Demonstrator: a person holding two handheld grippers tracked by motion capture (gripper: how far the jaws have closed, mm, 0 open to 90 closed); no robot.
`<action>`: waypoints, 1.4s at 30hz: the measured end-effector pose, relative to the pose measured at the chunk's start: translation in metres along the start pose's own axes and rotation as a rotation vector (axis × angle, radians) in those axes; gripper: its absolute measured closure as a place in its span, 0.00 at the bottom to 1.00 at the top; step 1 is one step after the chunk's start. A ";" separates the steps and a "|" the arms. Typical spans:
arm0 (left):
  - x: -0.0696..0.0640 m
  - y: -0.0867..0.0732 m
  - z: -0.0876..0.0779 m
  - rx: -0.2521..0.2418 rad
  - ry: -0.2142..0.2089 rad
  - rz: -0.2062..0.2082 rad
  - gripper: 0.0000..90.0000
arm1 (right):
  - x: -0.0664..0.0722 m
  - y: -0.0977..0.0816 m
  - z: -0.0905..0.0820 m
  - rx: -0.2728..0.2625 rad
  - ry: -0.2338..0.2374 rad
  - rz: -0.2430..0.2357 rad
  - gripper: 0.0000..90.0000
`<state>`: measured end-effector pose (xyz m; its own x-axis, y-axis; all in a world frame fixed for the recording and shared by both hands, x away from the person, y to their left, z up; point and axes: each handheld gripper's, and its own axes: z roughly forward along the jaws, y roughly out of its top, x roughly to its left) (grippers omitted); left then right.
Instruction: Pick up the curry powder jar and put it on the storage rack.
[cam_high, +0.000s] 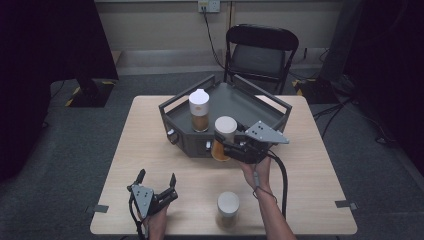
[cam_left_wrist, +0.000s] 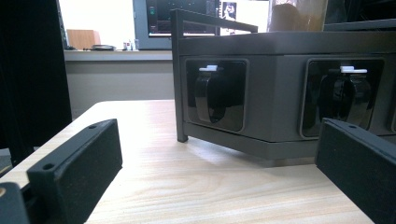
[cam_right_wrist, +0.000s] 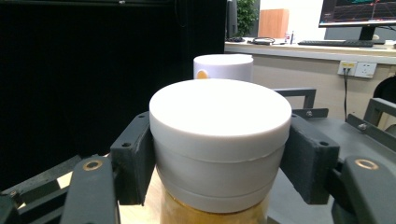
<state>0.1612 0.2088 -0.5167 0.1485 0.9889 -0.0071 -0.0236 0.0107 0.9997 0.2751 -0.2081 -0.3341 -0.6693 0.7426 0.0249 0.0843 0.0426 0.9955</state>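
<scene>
My right gripper (cam_high: 223, 143) is shut on a white-lidded jar (cam_high: 224, 137) of amber contents, held in the air at the front edge of the dark grey tray (cam_high: 227, 100). In the right gripper view both pads clamp the jar's white lid (cam_right_wrist: 219, 140). A second jar with a spouted white lid (cam_high: 199, 110) stands inside the tray at its left; its lid (cam_right_wrist: 223, 67) shows behind the held one. A third white-lidded jar (cam_high: 227, 209) stands on the table near the front edge. My left gripper (cam_high: 157, 178) rests open on the table at the front left, jaws pointing toward the tray's front wall (cam_left_wrist: 285, 93).
The tray has raised rails and round knobs (cam_left_wrist: 212, 95) set in its front panels. A black folding chair (cam_high: 260, 52) stands behind the table. The light wooden tabletop (cam_high: 150, 130) has bare room left of the tray. A cable (cam_high: 282, 180) trails from the right gripper.
</scene>
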 end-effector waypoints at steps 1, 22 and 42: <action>0.000 0.000 0.000 0.000 0.000 0.000 0.00 | 0.000 0.001 0.000 -0.002 -0.004 0.002 0.37; 0.000 0.000 0.000 0.000 -0.001 0.000 0.00 | 0.004 0.025 0.005 -0.016 -0.077 0.004 0.37; 0.000 0.000 0.000 0.000 -0.001 0.000 0.00 | 0.011 0.038 0.023 -0.016 -0.196 0.020 0.37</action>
<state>0.1612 0.2090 -0.5166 0.1495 0.9887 -0.0070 -0.0235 0.0106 0.9997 0.2874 -0.1828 -0.2983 -0.5108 0.8592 0.0277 0.0828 0.0171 0.9964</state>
